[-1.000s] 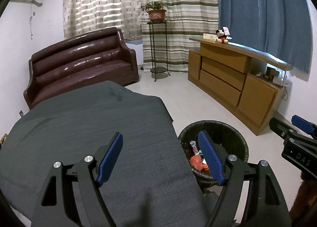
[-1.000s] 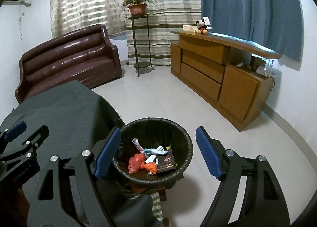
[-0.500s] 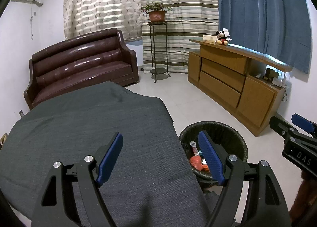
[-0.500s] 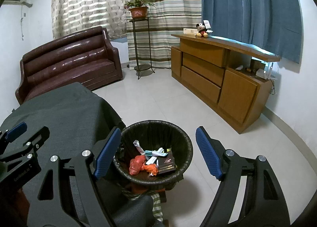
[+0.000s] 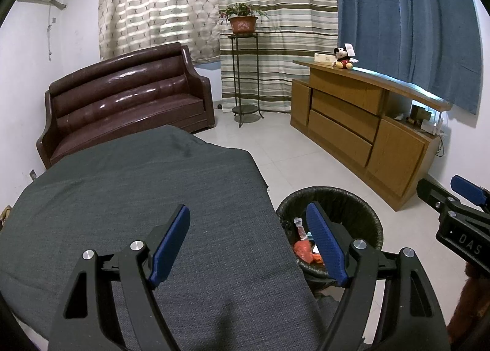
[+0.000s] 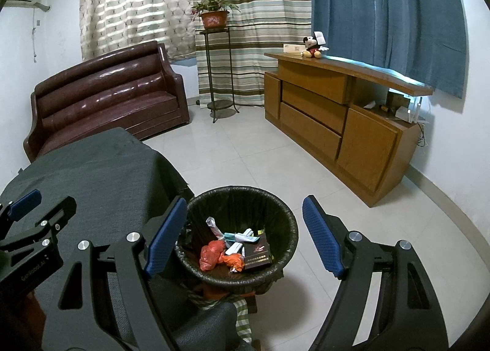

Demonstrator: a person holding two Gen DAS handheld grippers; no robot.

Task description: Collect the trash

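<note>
Hovering above a table draped in dark grey cloth (image 5: 147, 197), the left gripper (image 5: 248, 243) holds its blue-padded jaws wide apart with nothing between them, only the cloth showing below the gap. The right gripper (image 6: 243, 236) hangs over a round waste bin (image 6: 275, 207) lined with a black bag, its jaws likewise spread wide and gripping nothing; the bin's opening lies below and between the two fingers. Inside the bin rests the collected trash: a crumpled orange-red wrapper (image 6: 211, 254), a dark maroon cigarette box (image 6: 257, 256), a white and teal packet (image 6: 242, 237) and a clear twisted wrapper (image 6: 212, 227). The bin stands on the pale tiled floor (image 6: 245, 154) just beside the table's right edge, and the left wrist view shows the same bin (image 5: 352, 207) partly behind that gripper's right finger. Each gripper appears at the edge of the other's view. Farther back stand a brown leather sofa (image 5: 122, 99), a potted plant (image 5: 242, 18) on a tall metal stand (image 5: 245, 75), and a wooden sideboard (image 5: 352, 118) bearing a Mickey Mouse plush (image 5: 343, 58).
</note>
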